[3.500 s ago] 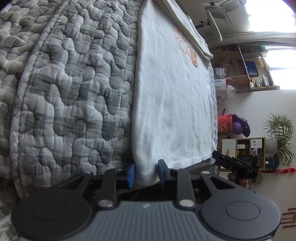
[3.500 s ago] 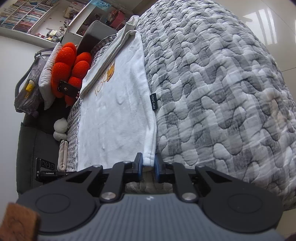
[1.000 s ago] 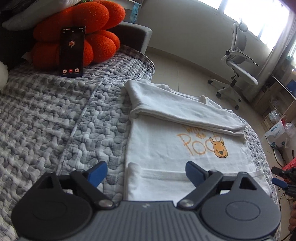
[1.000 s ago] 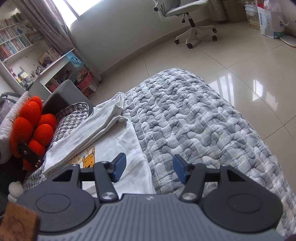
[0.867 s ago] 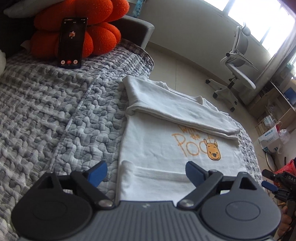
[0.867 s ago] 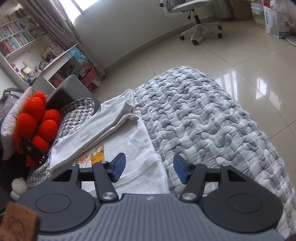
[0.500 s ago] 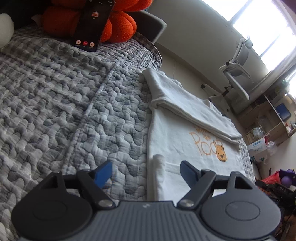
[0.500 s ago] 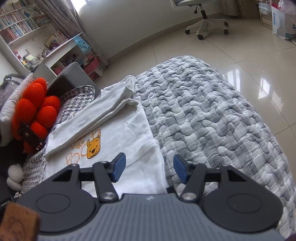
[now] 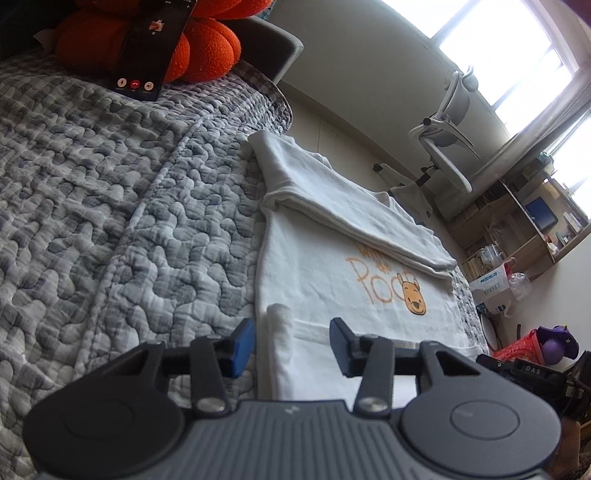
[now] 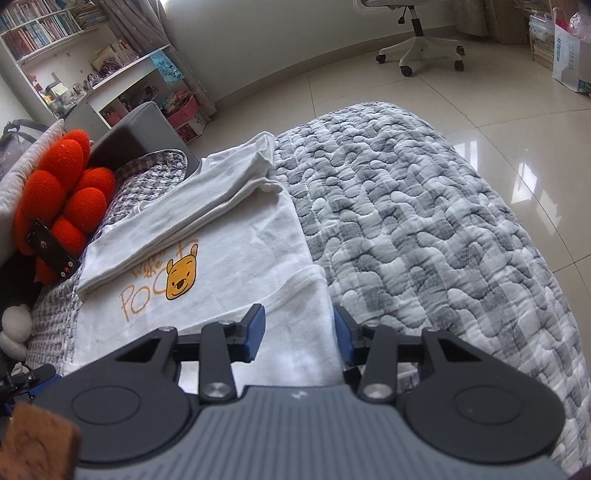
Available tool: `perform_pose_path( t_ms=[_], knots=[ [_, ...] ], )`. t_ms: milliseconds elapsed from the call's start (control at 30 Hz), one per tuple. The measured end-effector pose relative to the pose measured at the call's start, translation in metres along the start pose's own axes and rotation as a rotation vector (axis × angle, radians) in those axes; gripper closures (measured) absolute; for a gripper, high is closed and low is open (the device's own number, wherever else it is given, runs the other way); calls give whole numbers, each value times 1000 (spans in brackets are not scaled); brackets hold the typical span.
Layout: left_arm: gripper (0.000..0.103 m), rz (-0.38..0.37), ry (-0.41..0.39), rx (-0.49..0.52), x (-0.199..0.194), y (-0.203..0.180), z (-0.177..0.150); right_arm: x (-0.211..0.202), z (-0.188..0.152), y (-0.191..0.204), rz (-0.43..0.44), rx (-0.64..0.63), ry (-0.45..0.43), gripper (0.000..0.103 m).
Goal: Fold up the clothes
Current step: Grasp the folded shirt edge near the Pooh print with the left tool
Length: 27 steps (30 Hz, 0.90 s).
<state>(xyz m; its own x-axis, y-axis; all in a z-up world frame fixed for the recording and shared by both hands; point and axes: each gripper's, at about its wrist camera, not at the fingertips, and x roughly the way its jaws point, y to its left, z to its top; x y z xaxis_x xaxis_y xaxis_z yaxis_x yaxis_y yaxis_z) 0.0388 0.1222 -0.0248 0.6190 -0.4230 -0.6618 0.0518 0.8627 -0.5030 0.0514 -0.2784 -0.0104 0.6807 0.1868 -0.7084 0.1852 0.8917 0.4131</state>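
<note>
A white T-shirt [image 9: 332, 266] with an orange bear print lies partly folded on a grey quilted bed [image 9: 110, 206]. Its far part is folded over, and a narrow near band is folded up toward the print. My left gripper [image 9: 291, 345] is open, its jaws either side of the shirt's near left corner. The shirt also shows in the right wrist view [image 10: 229, 266]. My right gripper [image 10: 299, 332] is open, its jaws either side of the near right corner. Neither holds cloth.
An orange flower cushion [image 9: 199, 44] with a phone [image 9: 155, 48] leaning on it sits at the bed's head. An office chair [image 9: 450, 136] stands on the tiled floor [image 10: 480, 92]. Shelves [image 9: 532, 221] and a bookcase [image 10: 44, 33] line the walls.
Both grippers let go of the hem after folding it up, opened wide, then dropped back low to the near corners, with the jaws now narrower around the folded edge.
</note>
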Motion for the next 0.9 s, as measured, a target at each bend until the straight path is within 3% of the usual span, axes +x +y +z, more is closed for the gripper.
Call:
perform_pose_path(
  t_ms=[333,900],
  knots=[
    [86,32,-20,17,1,-3,-5,-3,-2,-4,6,25,-8,71],
    [86,42,-9,13,7,-10,-9,-6,0,-9,-7,61,-38,72]
  ],
)
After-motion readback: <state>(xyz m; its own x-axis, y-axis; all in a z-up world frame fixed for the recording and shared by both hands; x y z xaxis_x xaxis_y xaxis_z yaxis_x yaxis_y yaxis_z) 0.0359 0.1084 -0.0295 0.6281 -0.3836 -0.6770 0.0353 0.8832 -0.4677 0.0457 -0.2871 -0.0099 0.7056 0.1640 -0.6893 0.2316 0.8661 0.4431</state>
